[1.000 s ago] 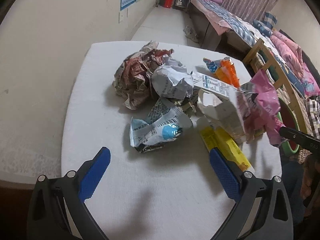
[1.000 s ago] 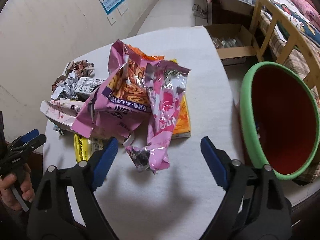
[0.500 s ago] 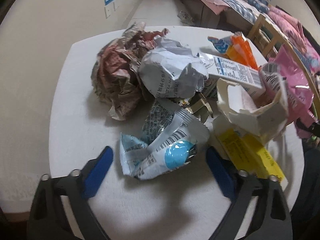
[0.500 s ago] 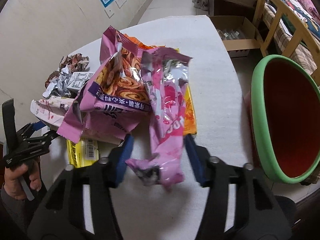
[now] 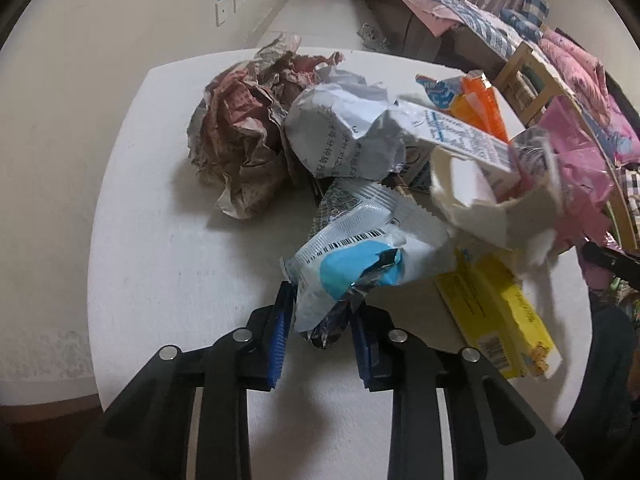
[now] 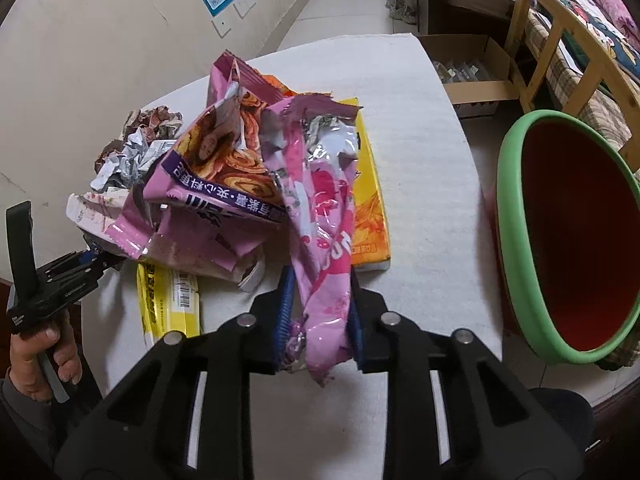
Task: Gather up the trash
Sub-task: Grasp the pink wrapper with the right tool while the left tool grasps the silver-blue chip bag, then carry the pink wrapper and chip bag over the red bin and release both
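Note:
A heap of trash lies on the white table [image 5: 160,264]. My left gripper [image 5: 322,326] is closing, and its blue pads press the near end of a white and blue wrapper [image 5: 352,256]. In the right wrist view my right gripper [image 6: 318,314] is closing too, pads squeezing the lower end of a long pink wrapper [image 6: 320,208]. The left gripper [image 6: 86,262] also shows at the left edge of that view, held by a hand [image 6: 32,354]. A red bin with a green rim [image 6: 568,236] stands off the table's right edge.
Crumpled paper balls [image 5: 248,140], a torn white carton [image 5: 492,196], a yellow box [image 5: 496,316], an orange packet [image 5: 476,104] and a purple snack bag [image 6: 216,184] crowd the table. A cardboard box [image 6: 472,68], a wooden chair [image 6: 560,28] and a bed stand beyond.
Both grippers went from wide open to closed on wrappers. The left one came forward and down to the white and blue wrapper. The right one stayed put and pinched the pink wrapper.

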`<state>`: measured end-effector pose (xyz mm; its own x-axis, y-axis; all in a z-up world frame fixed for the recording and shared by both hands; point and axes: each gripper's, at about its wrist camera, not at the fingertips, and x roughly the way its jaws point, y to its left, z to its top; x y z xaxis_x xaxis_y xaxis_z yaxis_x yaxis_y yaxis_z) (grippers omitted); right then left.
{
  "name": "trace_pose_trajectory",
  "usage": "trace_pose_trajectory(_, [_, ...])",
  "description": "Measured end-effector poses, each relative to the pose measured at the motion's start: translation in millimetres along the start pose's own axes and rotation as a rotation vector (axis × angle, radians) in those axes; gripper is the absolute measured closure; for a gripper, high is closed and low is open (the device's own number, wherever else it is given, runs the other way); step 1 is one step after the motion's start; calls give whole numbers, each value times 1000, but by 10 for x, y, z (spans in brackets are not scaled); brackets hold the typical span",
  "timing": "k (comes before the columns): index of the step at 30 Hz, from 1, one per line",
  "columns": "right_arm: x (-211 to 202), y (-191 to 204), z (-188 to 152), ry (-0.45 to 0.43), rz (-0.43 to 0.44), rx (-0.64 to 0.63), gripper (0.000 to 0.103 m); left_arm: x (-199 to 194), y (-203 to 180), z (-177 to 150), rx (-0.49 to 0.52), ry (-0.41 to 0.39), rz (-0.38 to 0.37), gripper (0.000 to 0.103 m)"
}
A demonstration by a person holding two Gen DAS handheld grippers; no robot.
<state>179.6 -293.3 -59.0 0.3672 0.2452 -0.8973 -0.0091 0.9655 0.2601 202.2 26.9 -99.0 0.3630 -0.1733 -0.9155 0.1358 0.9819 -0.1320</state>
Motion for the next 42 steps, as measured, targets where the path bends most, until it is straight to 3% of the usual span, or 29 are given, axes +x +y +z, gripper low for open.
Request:
trace_pose_trajectory(16, [-360, 32, -195, -71, 1, -9, 81, -547, -128, -426, -70, -70, -6, 77])
trace_pose_trajectory(29, [-644, 51, -369, -125, 39, -30, 81, -1080, -484, -438, -35, -139, -38, 77])
trace_pose_trajectory(42, [-860, -201, -407, -165, 45, 2, 81, -1103, -1003, -334, 35, -135, -79, 77])
